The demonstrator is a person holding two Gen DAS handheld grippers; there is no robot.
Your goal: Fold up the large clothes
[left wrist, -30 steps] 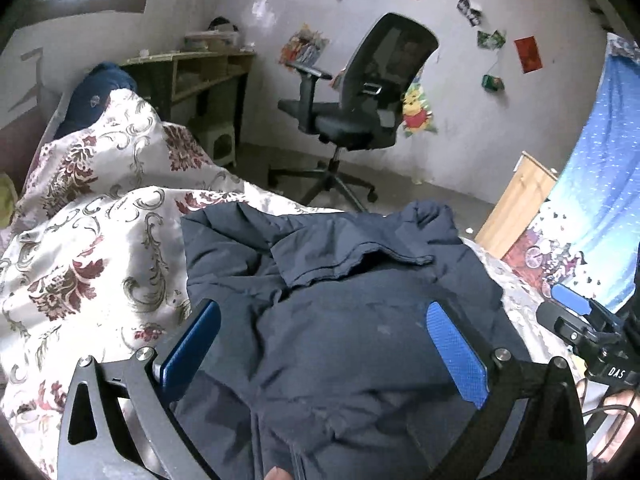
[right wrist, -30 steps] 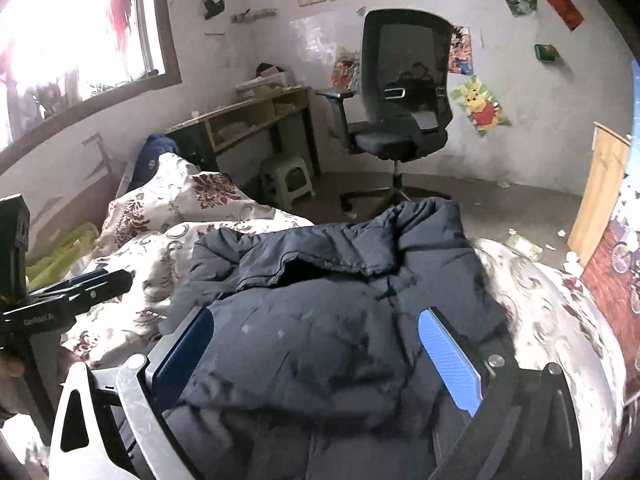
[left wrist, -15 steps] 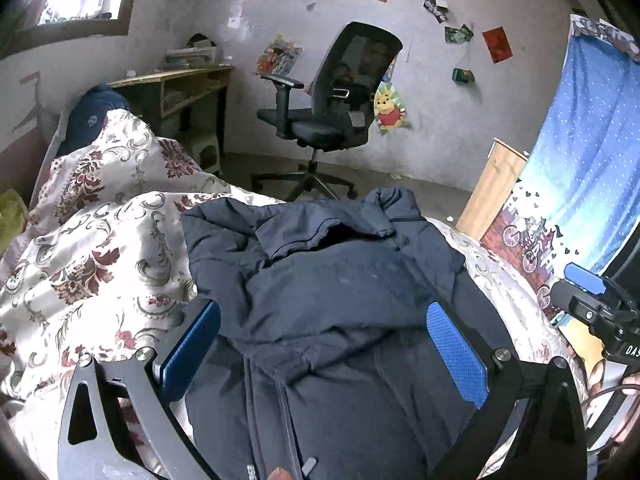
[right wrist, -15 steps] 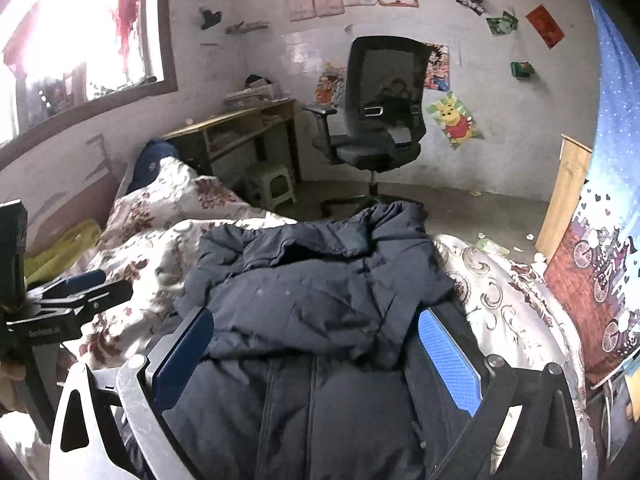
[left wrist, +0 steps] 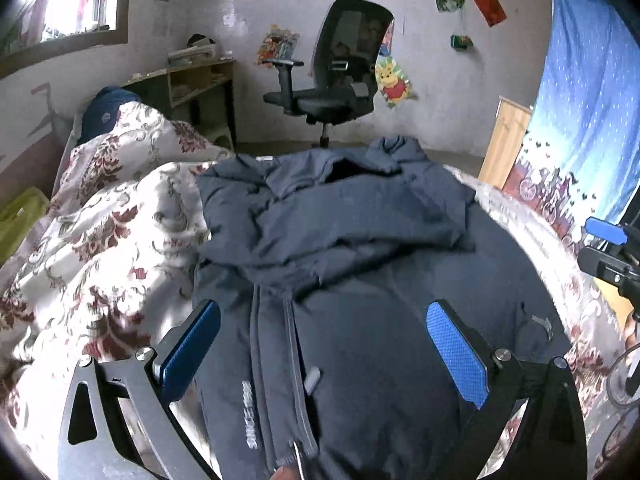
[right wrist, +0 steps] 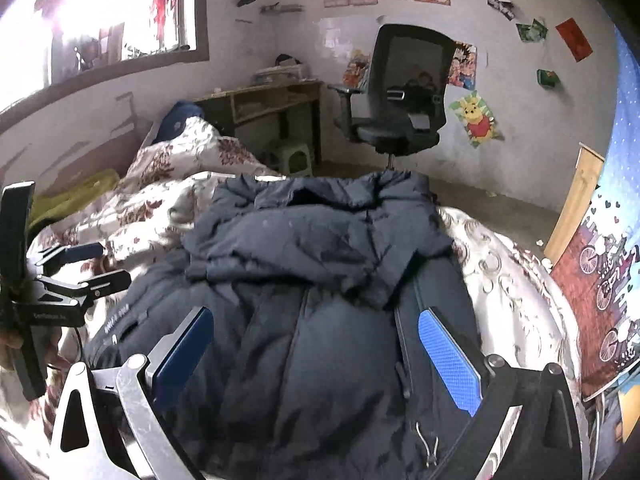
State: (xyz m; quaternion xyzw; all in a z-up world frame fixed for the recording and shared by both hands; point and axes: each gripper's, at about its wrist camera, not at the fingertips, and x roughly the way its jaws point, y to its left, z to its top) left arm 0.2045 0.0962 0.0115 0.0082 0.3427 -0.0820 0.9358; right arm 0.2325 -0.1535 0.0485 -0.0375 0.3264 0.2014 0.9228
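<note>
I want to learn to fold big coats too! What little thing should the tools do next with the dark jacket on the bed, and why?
Probably lower both tools and pinch the bottom hem. The jacket lies front-up on the flowery quilt, with sleeves already folded across the chest. The left tool and right tool are open, hovering above its lower half, holding nothing.

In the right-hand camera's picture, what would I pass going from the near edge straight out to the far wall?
The right tongs, wide open → dark jacket spread on the flowery quilt → bare floor → office chair → wall with the bear poster.
</note>
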